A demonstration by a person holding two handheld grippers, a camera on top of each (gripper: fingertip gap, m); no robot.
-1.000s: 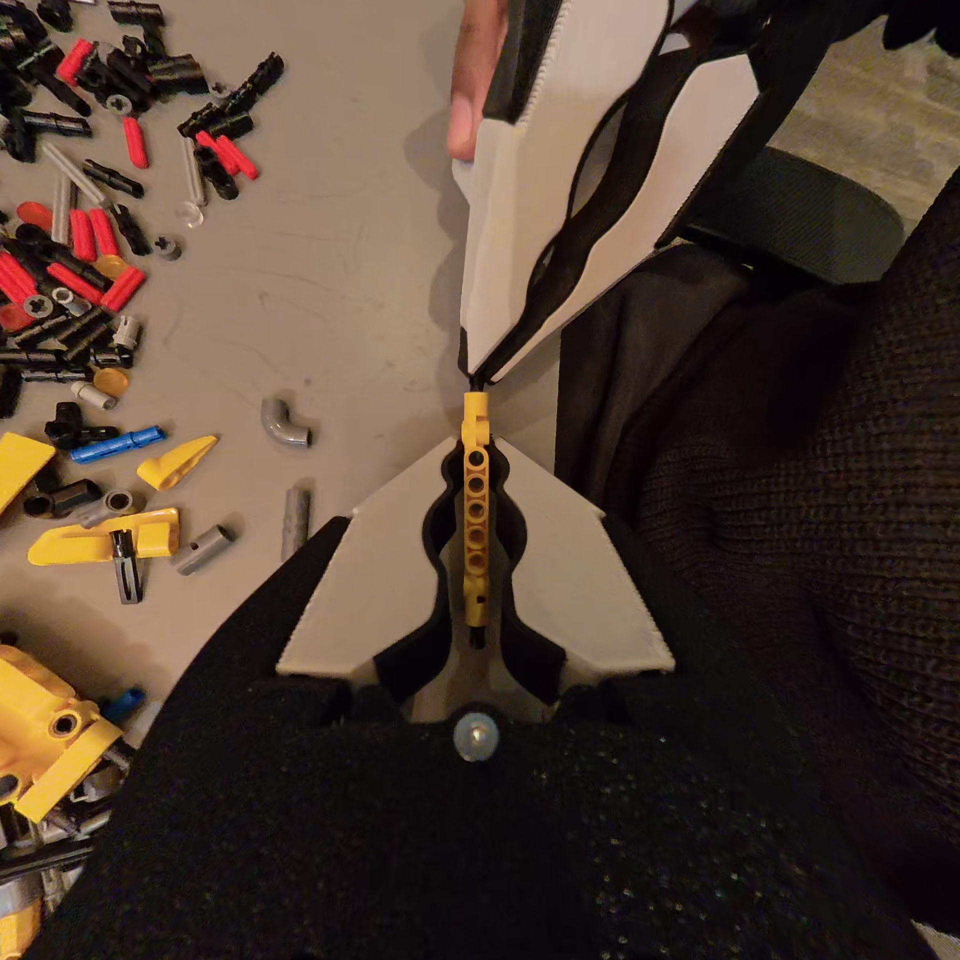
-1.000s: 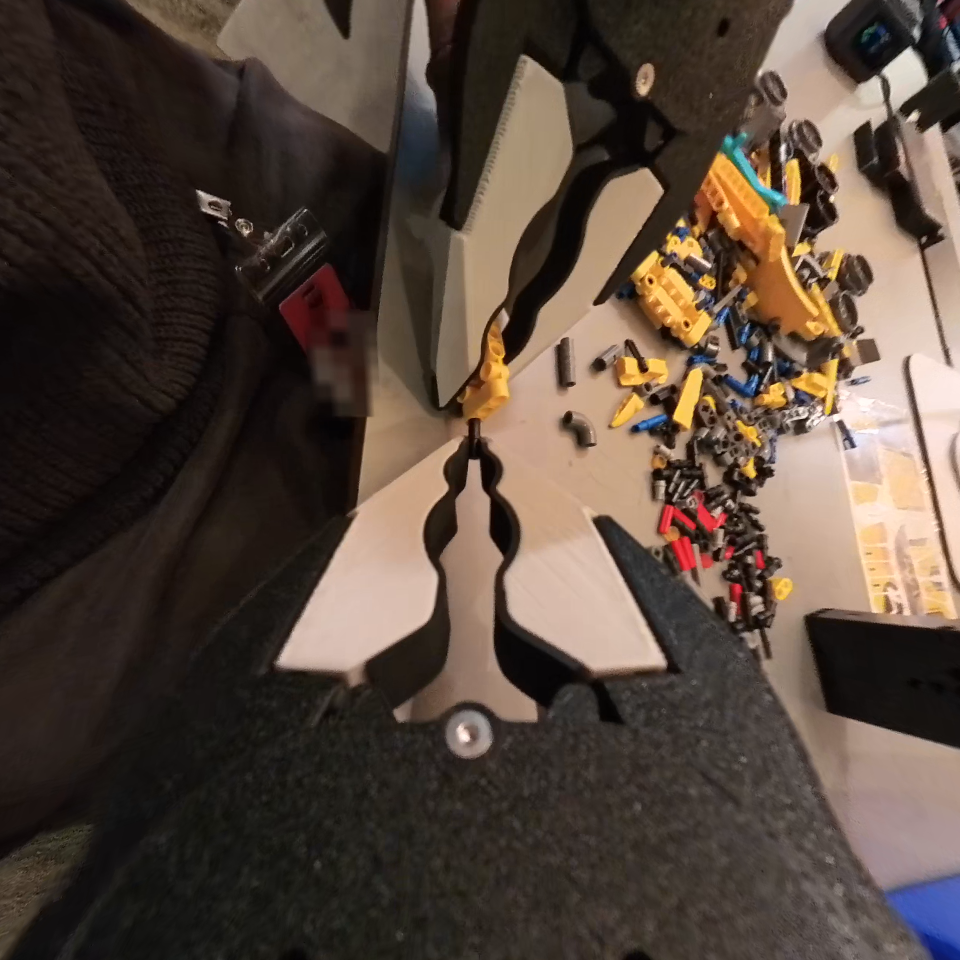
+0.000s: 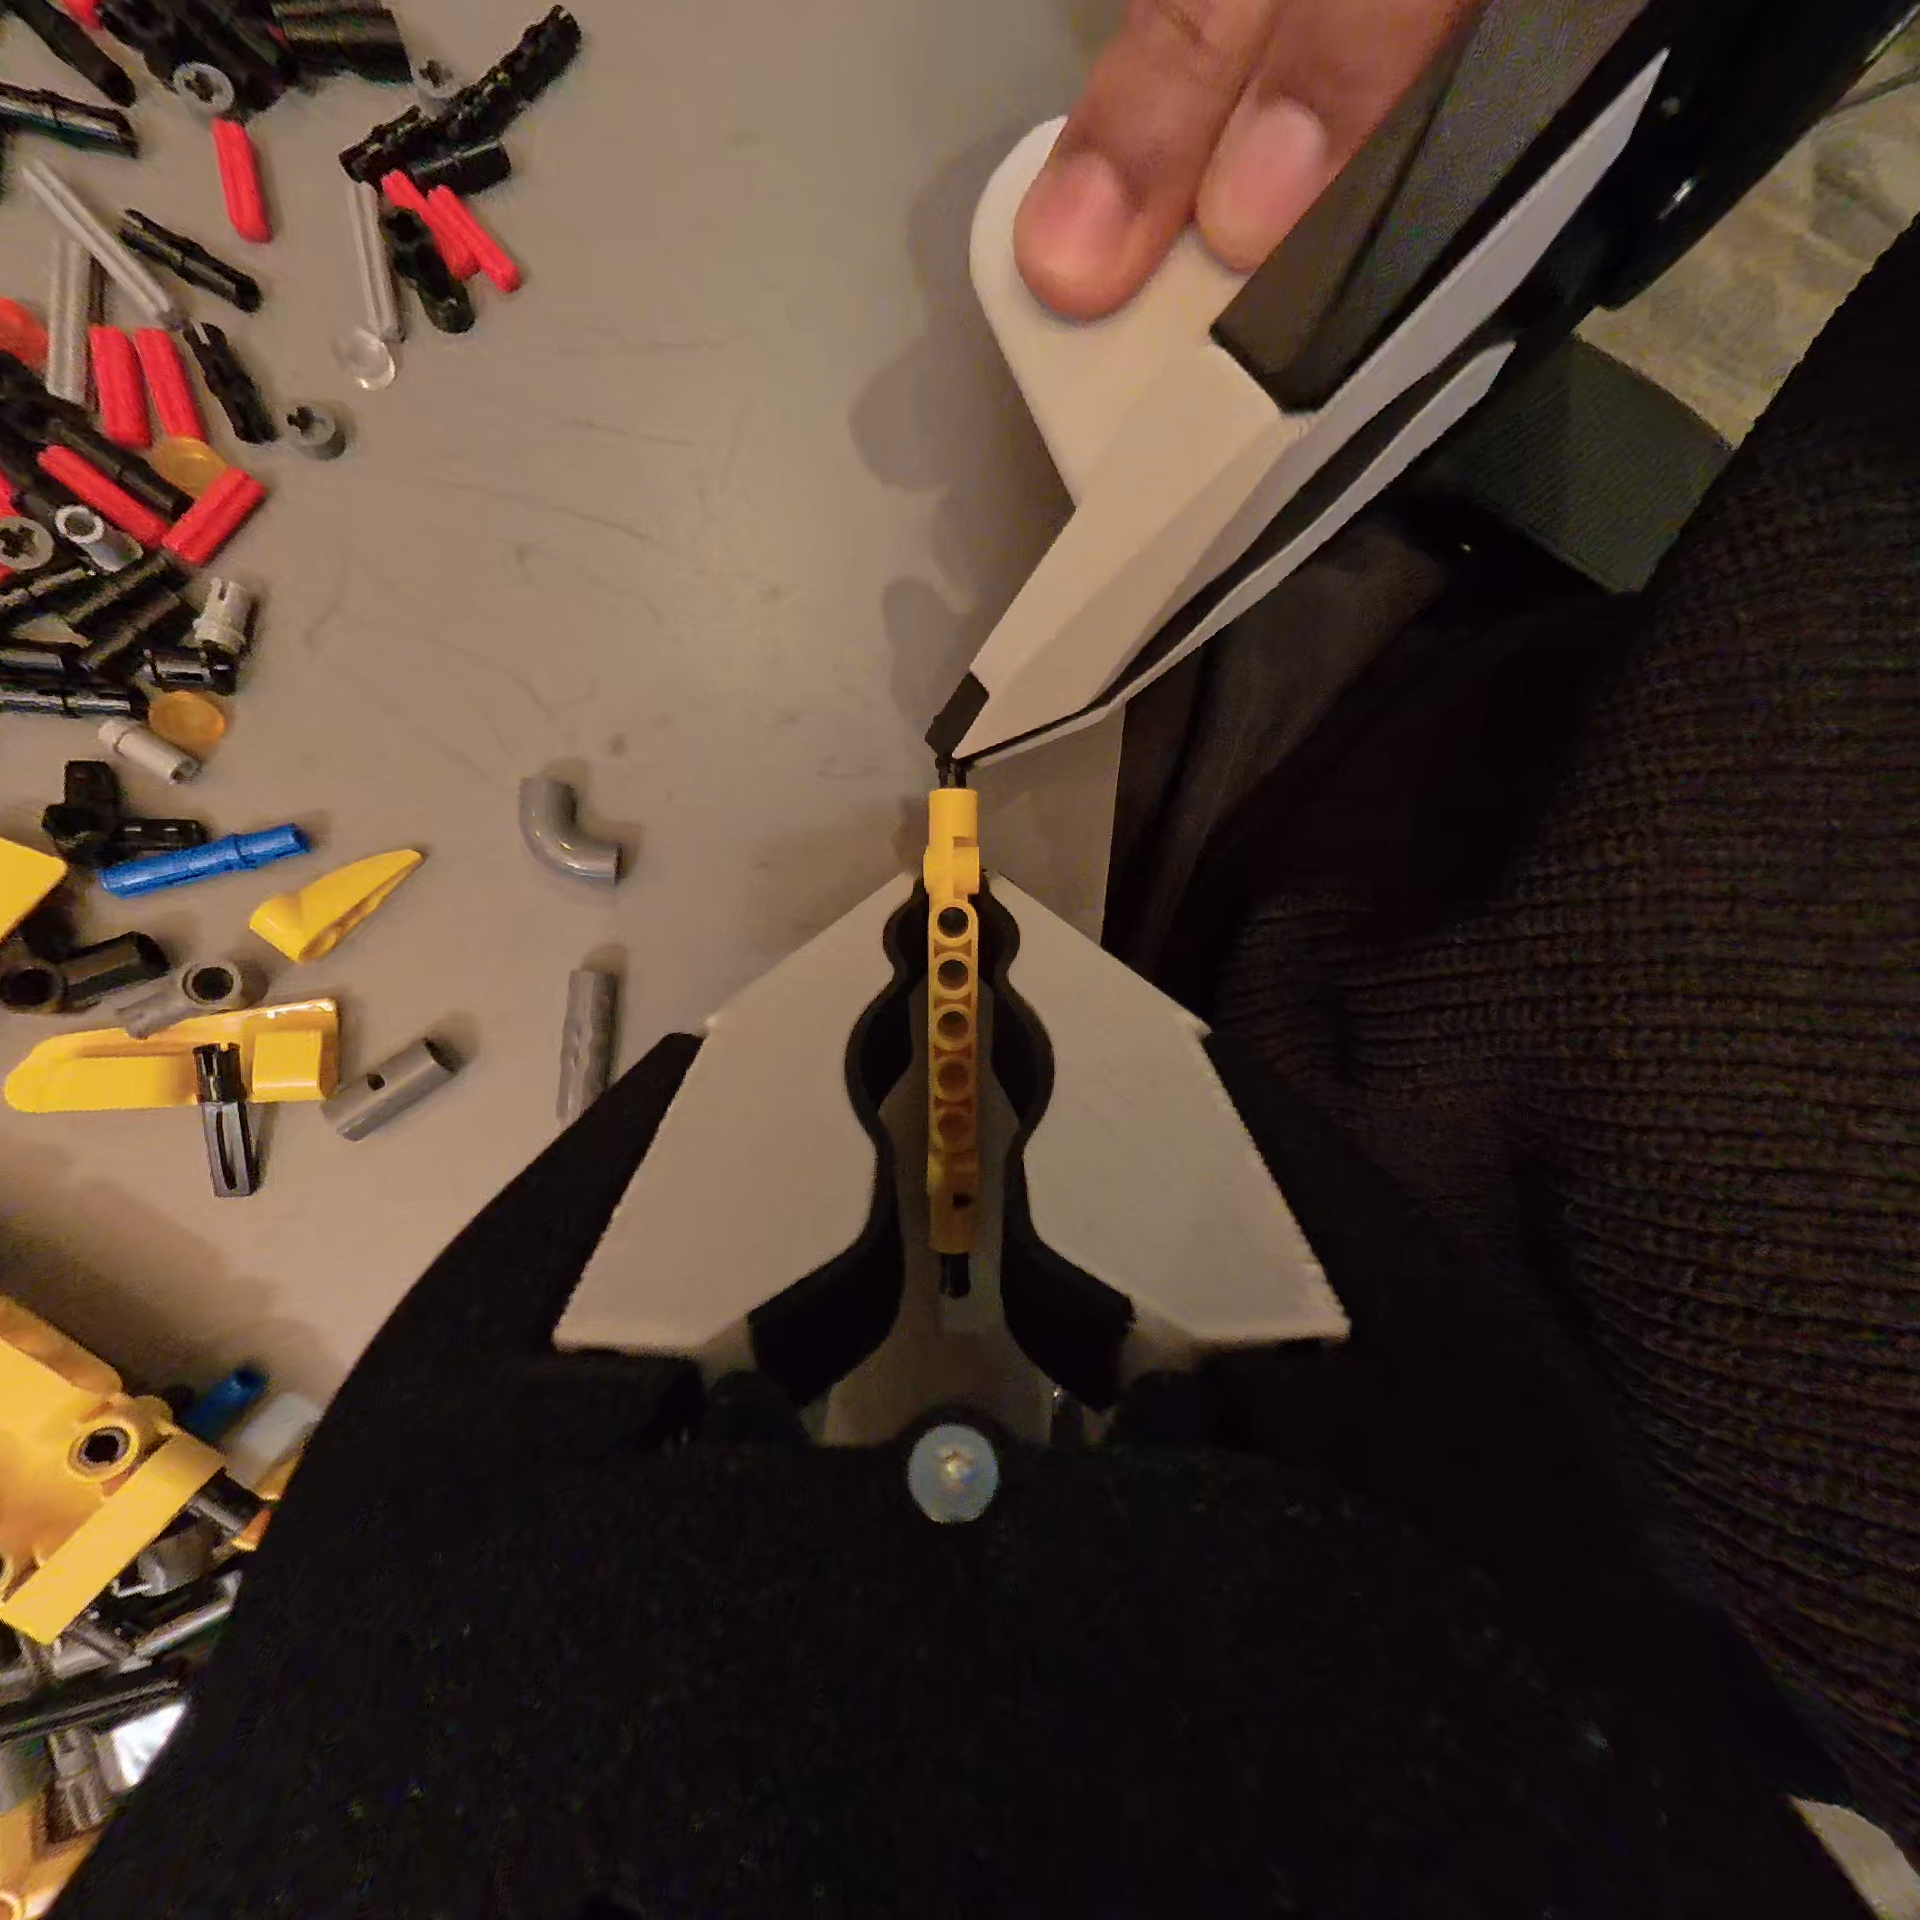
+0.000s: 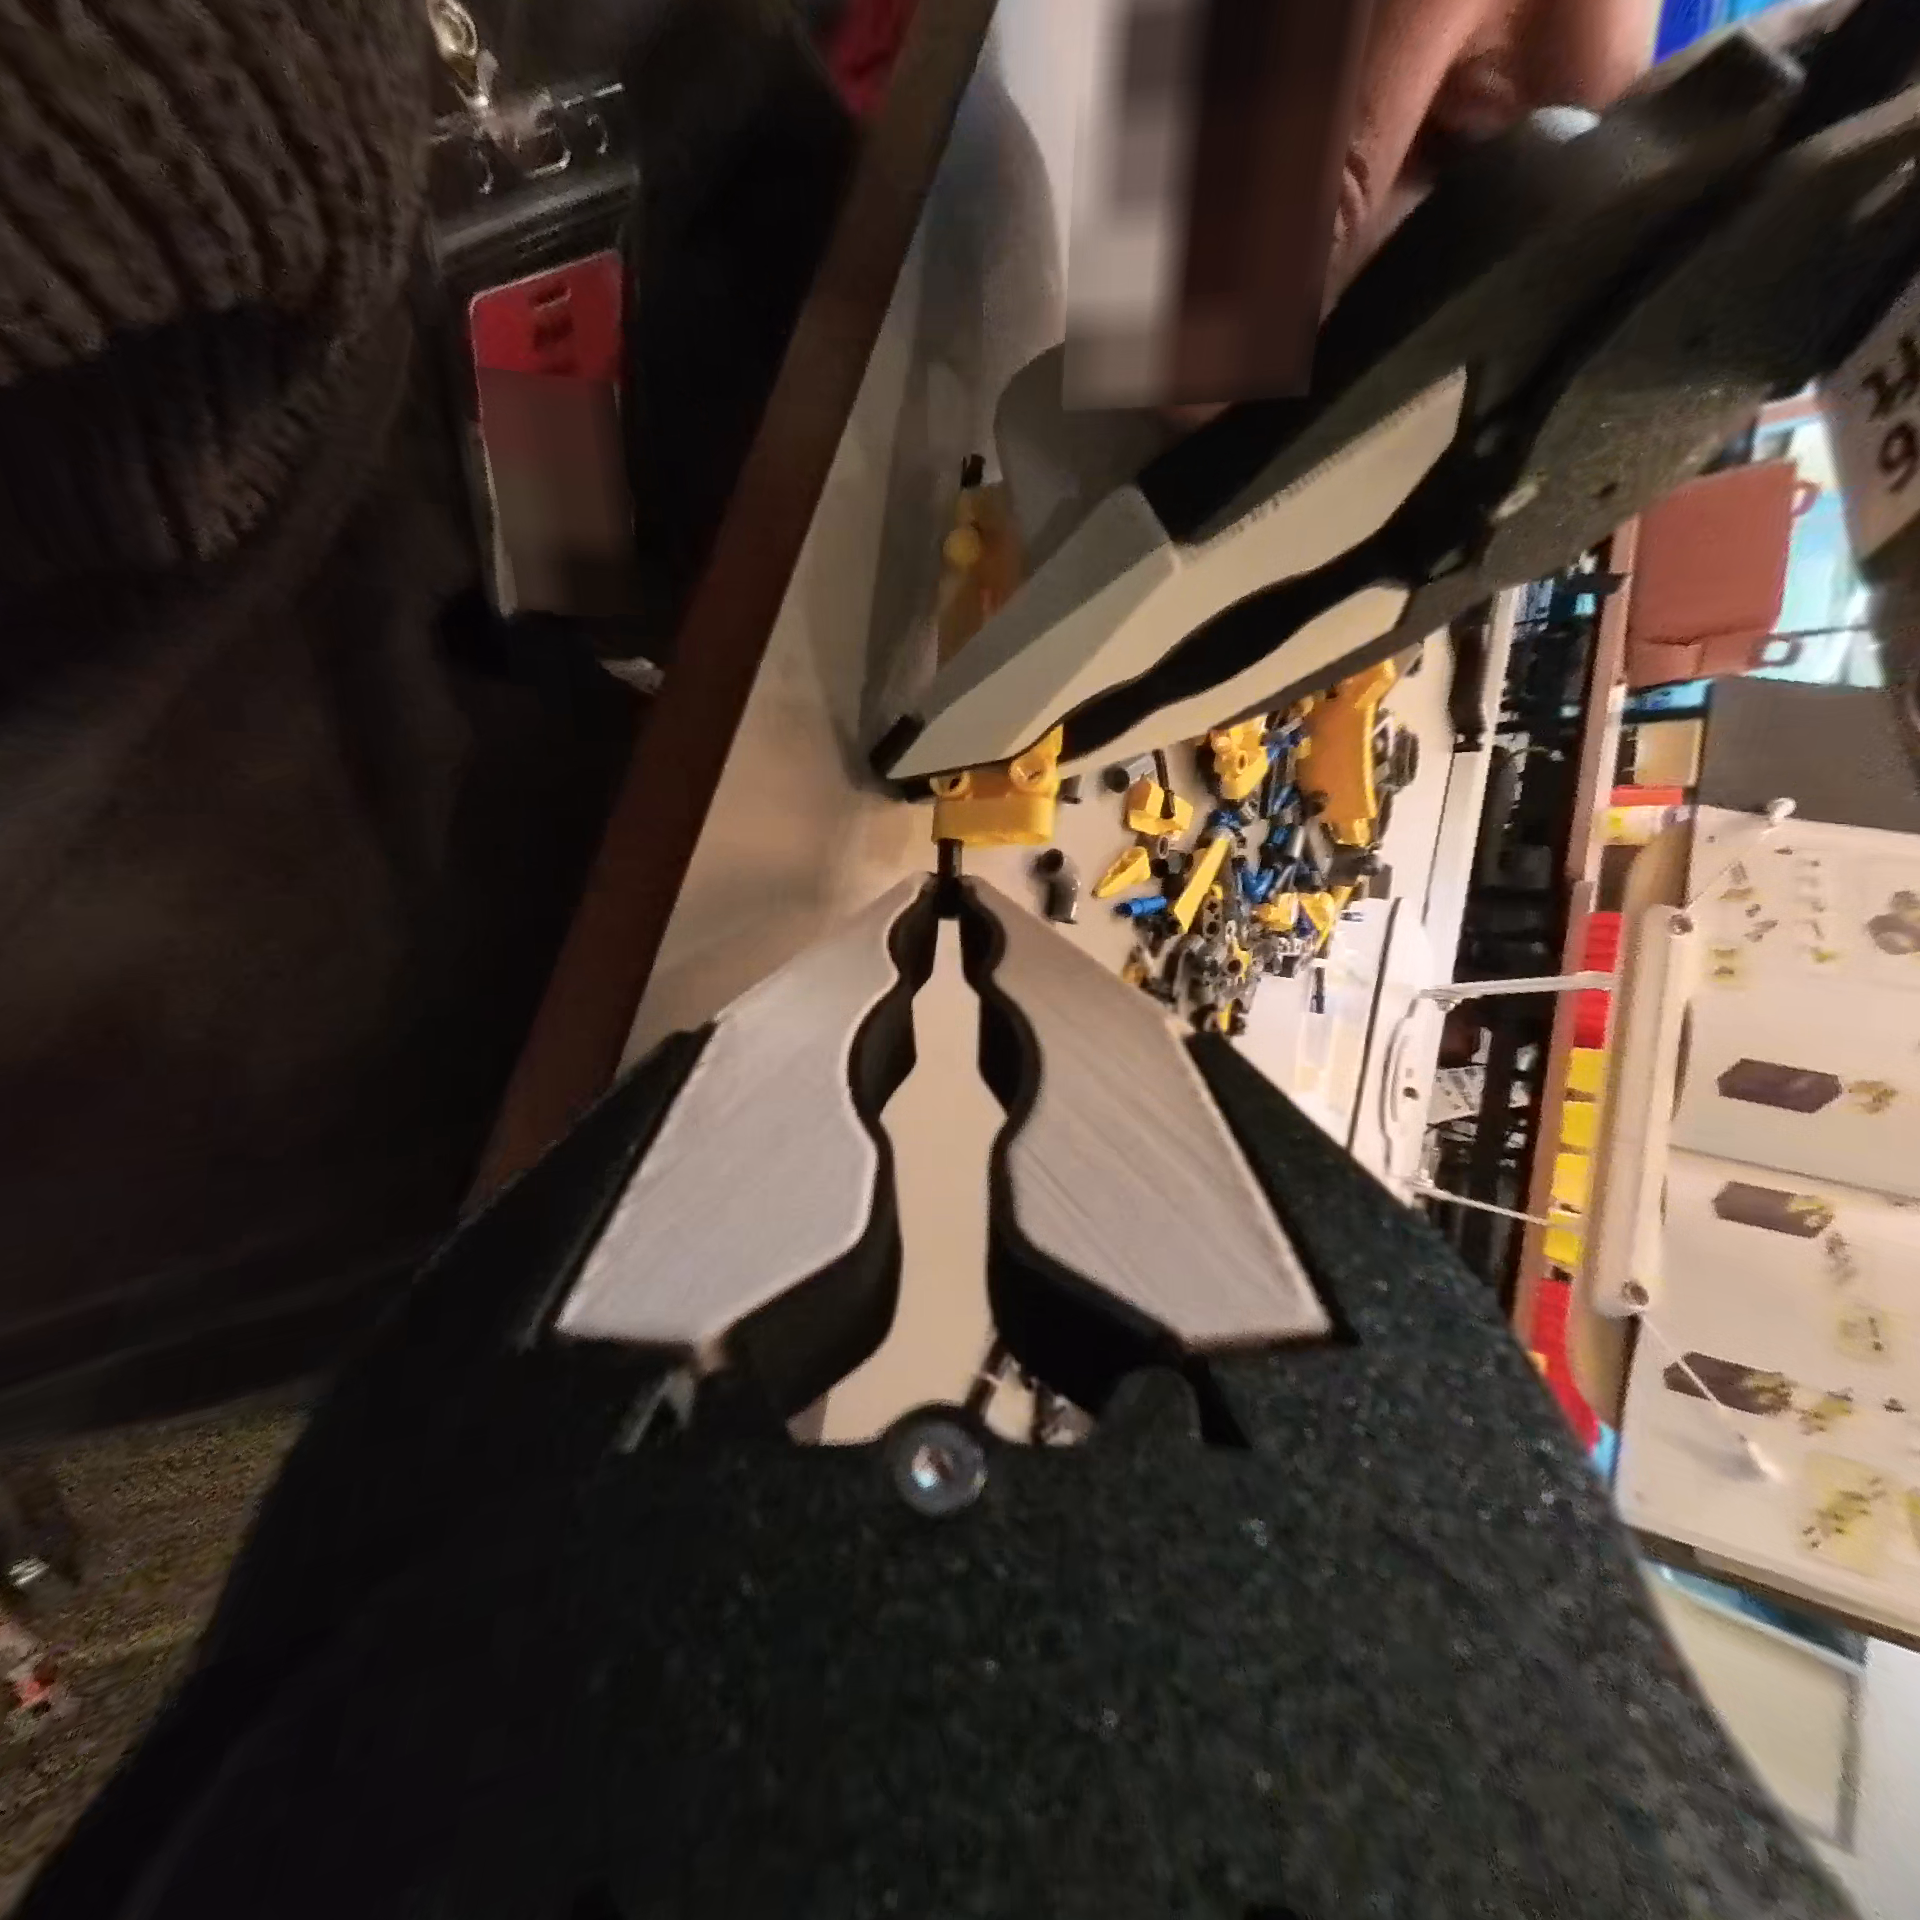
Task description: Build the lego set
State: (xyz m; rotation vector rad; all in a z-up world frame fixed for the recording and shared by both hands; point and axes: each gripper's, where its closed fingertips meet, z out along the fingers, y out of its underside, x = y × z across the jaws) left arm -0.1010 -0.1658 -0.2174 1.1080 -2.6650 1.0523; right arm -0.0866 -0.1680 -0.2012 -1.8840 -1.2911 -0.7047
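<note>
**Two grippers meet tip to tip over a yellow beam at the table edge**

Left gripper (image 3: 951, 883): jaws closed on a yellow perforated beam (image 3: 953, 1049), which lies lengthwise between the fingers with its holes facing the camera. One end of the beam projects past the fingertips; a short black pin shows at its rear end, inside the jaw gap.

Right gripper (image 4: 945, 902): jaws drawn narrow, tips pinching a small black pin (image 4: 945, 871). The pin stands against the projecting end of the yellow beam; whether it is seated in the beam cannot be told. In the left wrist view the right gripper's tips come in from the upper right and sit just above the beam's end. Fingers of a hand (image 3: 1164, 156) rest on that gripper's white body.

Both grippers are held above the near edge of a grey table (image 3: 675, 520), beside a person's dark knitted sleeve (image 3: 1610, 1039).

Surroundings, on the table left of the beam: a grey elbow piece (image 3: 566, 836), a grey axle connector (image 3: 587, 1034), a short grey cylinder (image 3: 390, 1086), a yellow curved panel (image 3: 332, 888), a blue pin (image 3: 203, 857), and a scatter of red and black pins (image 3: 135, 416) farther off. A larger yellow assembly (image 3: 83, 1486) sits at the lower left edge. The right wrist view shows open printed pages (image 4: 1787, 1195) beyond the parts pile.
</note>
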